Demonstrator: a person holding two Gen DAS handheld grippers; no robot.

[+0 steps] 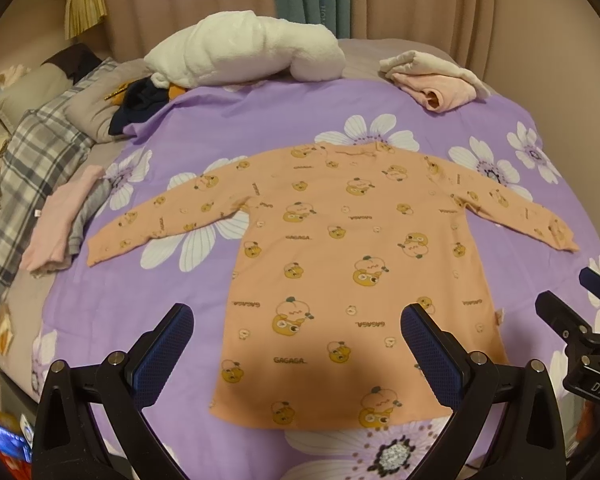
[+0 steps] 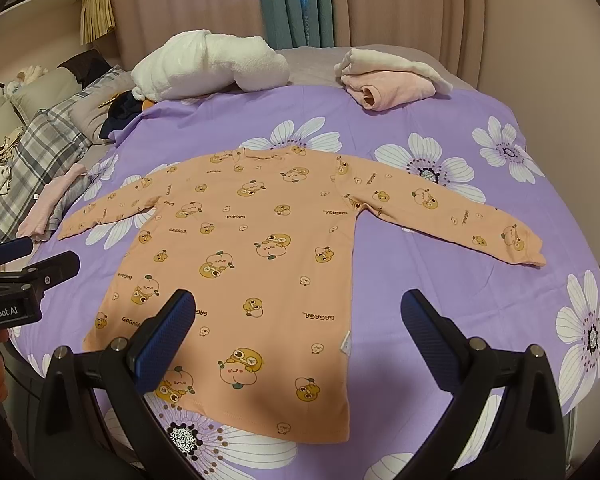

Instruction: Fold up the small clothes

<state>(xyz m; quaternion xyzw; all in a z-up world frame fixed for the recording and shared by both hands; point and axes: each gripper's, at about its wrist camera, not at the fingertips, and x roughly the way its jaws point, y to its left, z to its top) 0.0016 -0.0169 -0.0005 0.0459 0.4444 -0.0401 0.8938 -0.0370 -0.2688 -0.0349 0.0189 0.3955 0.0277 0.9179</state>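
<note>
A small orange long-sleeved shirt point(image 1: 340, 260) point(image 2: 240, 248) with cartoon prints lies flat on the purple flowered bed cover point(image 1: 180, 128) point(image 2: 440, 320), both sleeves spread wide, neck at the far side. My left gripper point(image 1: 298, 320) hovers open above the shirt's hem, its fingers straddling the lower body. My right gripper point(image 2: 298, 316) is open too, above the shirt's lower right side. Neither holds anything. The right gripper point(image 1: 588, 300) also shows at the right edge of the left wrist view, and the left gripper point(image 2: 28, 260) at the left edge of the right wrist view.
Folded pink and cream clothes point(image 1: 432, 76) point(image 2: 388, 76) sit at the far right of the bed. A white fluffy bundle point(image 1: 244, 52) point(image 2: 208, 64) lies at the far middle. Pink and grey garments point(image 1: 60, 224) point(image 2: 52, 204) rest at the left edge beside a plaid blanket point(image 1: 24, 184). Curtains hang behind.
</note>
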